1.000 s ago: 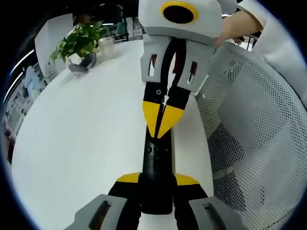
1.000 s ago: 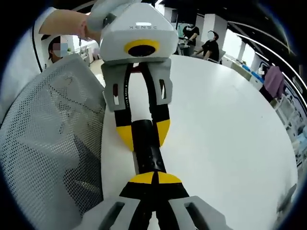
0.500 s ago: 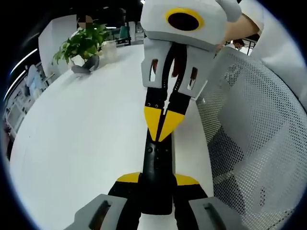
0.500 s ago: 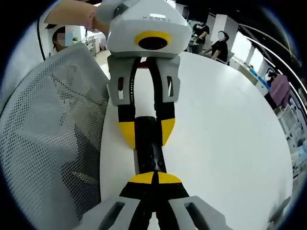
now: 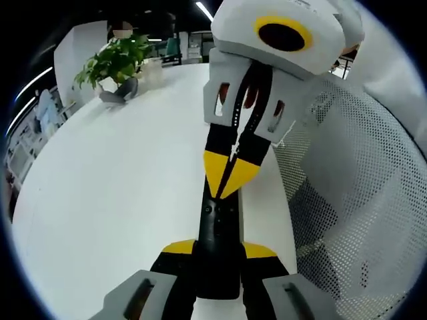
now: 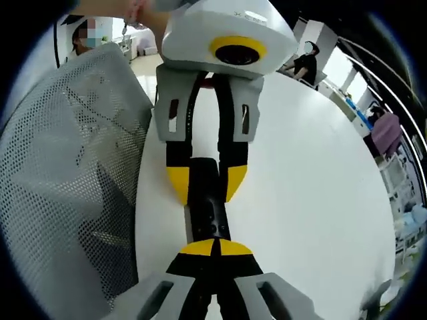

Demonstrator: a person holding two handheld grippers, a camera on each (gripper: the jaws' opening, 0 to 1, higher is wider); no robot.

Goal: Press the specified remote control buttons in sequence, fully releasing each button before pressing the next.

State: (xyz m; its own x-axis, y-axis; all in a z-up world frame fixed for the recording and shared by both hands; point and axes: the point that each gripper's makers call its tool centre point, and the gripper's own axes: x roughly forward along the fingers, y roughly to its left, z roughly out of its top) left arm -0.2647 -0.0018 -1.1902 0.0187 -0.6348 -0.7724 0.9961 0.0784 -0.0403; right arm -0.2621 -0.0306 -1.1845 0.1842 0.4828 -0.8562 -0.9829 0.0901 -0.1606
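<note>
A slim black remote (image 5: 217, 223) lies lengthwise over the white table, held between the two grippers. My left gripper (image 5: 219, 250) is shut on its near end, one yellow pad on each long side. In the right gripper view the left gripper (image 6: 205, 181) comes down from the top, clamping the remote (image 6: 208, 217). My right gripper (image 6: 213, 248) is shut, its yellow tips pressed together and resting on the remote's button face. In the left gripper view the right gripper (image 5: 227, 175) points down onto the remote's far end.
The round white table (image 5: 113, 187) stretches to the left. A potted plant (image 5: 115, 61) stands at its far edge. A grey mesh chair back (image 5: 353, 200) (image 6: 67, 187) stands close beside the table edge. People sit in the background (image 6: 305, 63).
Each gripper's body looms larger and nearer in the other's view. The right gripper's shut tips have stayed on the remote, and the left gripper's hold is unchanged.
</note>
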